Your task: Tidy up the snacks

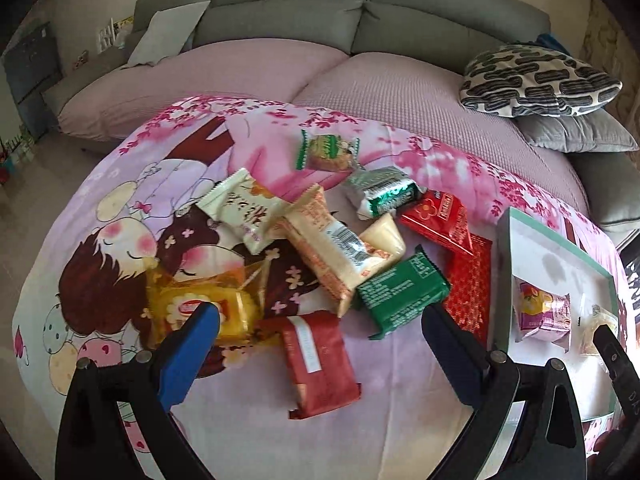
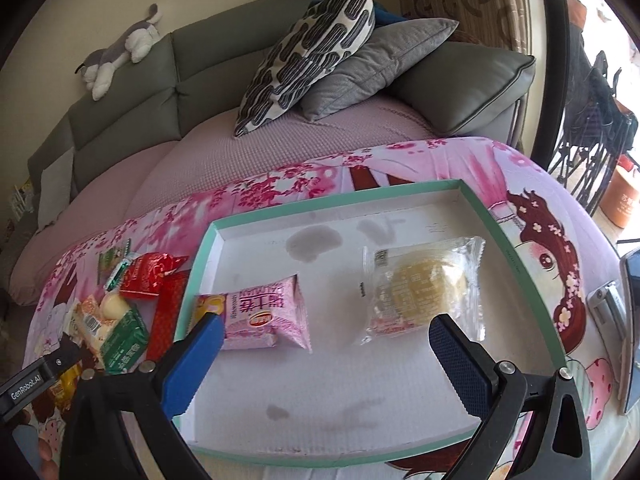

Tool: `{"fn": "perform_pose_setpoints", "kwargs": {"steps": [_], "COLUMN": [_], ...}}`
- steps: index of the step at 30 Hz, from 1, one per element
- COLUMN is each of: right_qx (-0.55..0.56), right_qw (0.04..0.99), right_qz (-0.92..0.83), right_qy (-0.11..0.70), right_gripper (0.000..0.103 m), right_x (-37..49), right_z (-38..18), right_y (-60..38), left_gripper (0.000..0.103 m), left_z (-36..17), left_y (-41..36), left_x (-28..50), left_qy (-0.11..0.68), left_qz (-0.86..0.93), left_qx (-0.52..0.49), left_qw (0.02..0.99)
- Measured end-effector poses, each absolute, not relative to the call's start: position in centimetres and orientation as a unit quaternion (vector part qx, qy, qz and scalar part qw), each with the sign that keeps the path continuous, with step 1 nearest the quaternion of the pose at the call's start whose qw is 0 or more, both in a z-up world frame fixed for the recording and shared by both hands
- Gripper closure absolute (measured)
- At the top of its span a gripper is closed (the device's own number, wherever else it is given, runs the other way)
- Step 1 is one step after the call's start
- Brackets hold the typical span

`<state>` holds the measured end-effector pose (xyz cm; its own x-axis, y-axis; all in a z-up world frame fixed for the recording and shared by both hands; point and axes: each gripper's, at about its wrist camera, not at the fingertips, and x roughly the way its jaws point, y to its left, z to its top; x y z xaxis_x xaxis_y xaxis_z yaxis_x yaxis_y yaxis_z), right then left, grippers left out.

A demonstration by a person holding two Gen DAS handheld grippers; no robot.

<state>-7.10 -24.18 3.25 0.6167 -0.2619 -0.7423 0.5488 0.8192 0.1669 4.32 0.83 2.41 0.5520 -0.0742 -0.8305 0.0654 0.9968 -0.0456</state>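
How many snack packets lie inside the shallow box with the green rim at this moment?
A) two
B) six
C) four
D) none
A: in the right wrist view, only a pink packet and a clear-wrapped round pastry lie inside the green-rimmed box; the other snacks are outside it on the cloth.

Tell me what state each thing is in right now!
Left hand-held gripper: open, empty.
Right hand-held gripper: open, empty.
Tray: stained, holding two snacks.
Pink snack: sealed, in tray.
Clear-wrapped cake: sealed, in tray.
Snack pile: jumbled, outside tray.
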Motion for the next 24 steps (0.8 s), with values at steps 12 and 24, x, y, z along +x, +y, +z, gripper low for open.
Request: {"fn": "perform_pose_setpoints", "kwargs": {"steps": [12,24], "right_qx": [0.149,0.105], "right_qw": [0.89,0.875], "right_qz": [-0.134,-0.046], "right_qy": [0.41,0.47], "right_gripper": [0.0,0.0], "right_x": [-2.3,1.2], "right_z": [3.0,0.1], "right_y": [-15.5,-6.6], "left_gripper": [0.002,0.002], "left_z": [3.1,0.8], "left_y": [10.2,11.2], "left_x": [4.8,6.4], "left_qy": [0.48,0.521], "left_qz": [0.045,0.014], "left_qx": [-0.058,-0.059], "left_qw": [0.874,0.851]}}
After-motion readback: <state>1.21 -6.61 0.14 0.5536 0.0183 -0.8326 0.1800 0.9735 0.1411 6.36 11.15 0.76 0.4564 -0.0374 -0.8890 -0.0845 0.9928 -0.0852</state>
